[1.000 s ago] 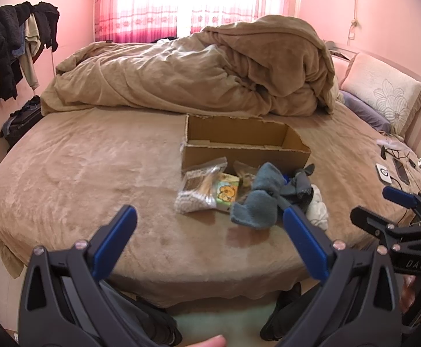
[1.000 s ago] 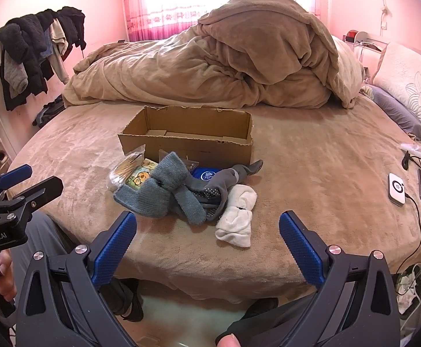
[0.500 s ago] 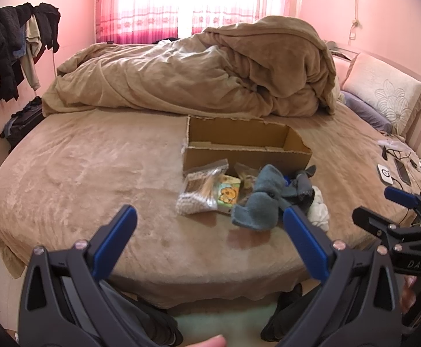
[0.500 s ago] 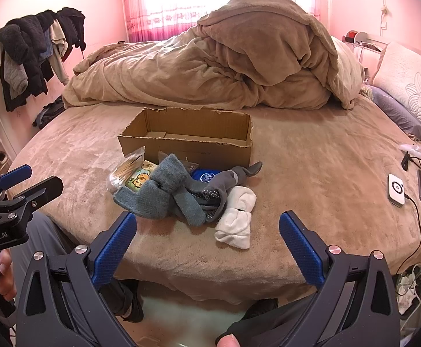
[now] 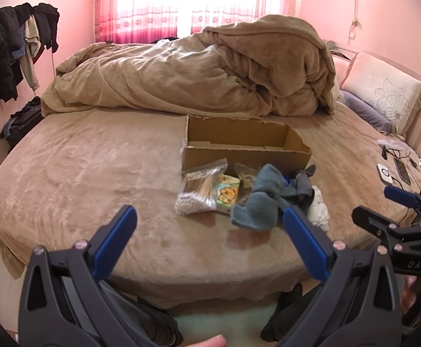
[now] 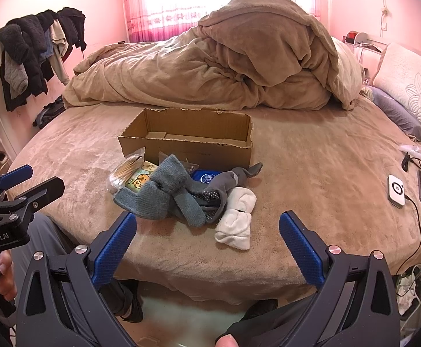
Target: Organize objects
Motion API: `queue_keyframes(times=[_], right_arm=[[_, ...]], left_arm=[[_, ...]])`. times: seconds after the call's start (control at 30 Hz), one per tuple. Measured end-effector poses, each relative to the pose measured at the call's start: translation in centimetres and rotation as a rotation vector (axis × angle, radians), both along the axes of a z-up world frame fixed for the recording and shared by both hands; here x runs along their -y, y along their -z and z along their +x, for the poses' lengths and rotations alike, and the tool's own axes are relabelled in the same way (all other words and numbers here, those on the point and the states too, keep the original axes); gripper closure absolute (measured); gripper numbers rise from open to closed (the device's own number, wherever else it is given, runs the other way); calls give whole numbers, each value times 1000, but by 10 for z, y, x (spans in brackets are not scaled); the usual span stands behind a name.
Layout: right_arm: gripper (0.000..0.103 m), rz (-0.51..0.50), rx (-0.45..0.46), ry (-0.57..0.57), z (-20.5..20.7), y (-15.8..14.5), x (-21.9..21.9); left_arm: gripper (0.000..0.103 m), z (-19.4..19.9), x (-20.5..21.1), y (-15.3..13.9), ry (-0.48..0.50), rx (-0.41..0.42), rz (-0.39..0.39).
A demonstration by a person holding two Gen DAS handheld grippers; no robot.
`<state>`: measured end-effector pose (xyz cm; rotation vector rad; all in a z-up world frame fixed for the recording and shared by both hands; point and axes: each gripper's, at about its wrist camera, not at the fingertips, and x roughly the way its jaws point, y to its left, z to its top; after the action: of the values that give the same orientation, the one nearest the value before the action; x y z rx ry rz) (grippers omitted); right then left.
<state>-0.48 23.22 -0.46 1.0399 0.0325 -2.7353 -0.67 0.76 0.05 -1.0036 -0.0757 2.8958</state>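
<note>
An open cardboard box (image 5: 248,153) (image 6: 187,144) stands empty on the bed. In front of it lies a pile: a clear bag of cotton swabs (image 5: 198,190) (image 6: 123,170), a small yellow-green packet (image 5: 227,193) (image 6: 139,177), grey socks (image 5: 259,202) (image 6: 164,190), a dark grey sock (image 6: 224,182), a blue round tin (image 6: 206,177) and white socks (image 6: 236,219). My left gripper (image 5: 209,222) is open and empty, held short of the pile. My right gripper (image 6: 207,228) is open and empty, just short of the white socks.
A heaped tan duvet (image 6: 224,66) fills the back of the bed. Pillows (image 6: 409,86) lie at the right. A white charger (image 6: 396,193), phone and cables lie at the right bed edge. Clothes hang on a rack (image 6: 34,55) at the left.
Both grippers have edged slightly closer to the pile. Nothing on the bed has moved.
</note>
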Motion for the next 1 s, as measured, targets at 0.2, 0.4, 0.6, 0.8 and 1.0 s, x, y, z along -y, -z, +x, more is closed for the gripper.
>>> queue_keyframes(times=[0.2, 0.4, 0.6, 0.8, 1.0], right_arm=[[2, 1, 1, -1, 0, 1, 0], [2, -1, 11, 5, -11, 1, -3], [2, 10, 22, 19, -29, 10, -10], [7, 19, 55, 46, -54, 28, -21], [14, 28, 127, 67, -73, 60, -31]], left_arm=[[1, -3, 1, 2, 6, 2, 4], [1, -13, 5, 9, 16, 8, 12], [1, -36, 8, 30, 12, 37, 6], [1, -66, 11, 56, 22, 81, 14], [9, -102, 19, 86, 14, 137, 11]])
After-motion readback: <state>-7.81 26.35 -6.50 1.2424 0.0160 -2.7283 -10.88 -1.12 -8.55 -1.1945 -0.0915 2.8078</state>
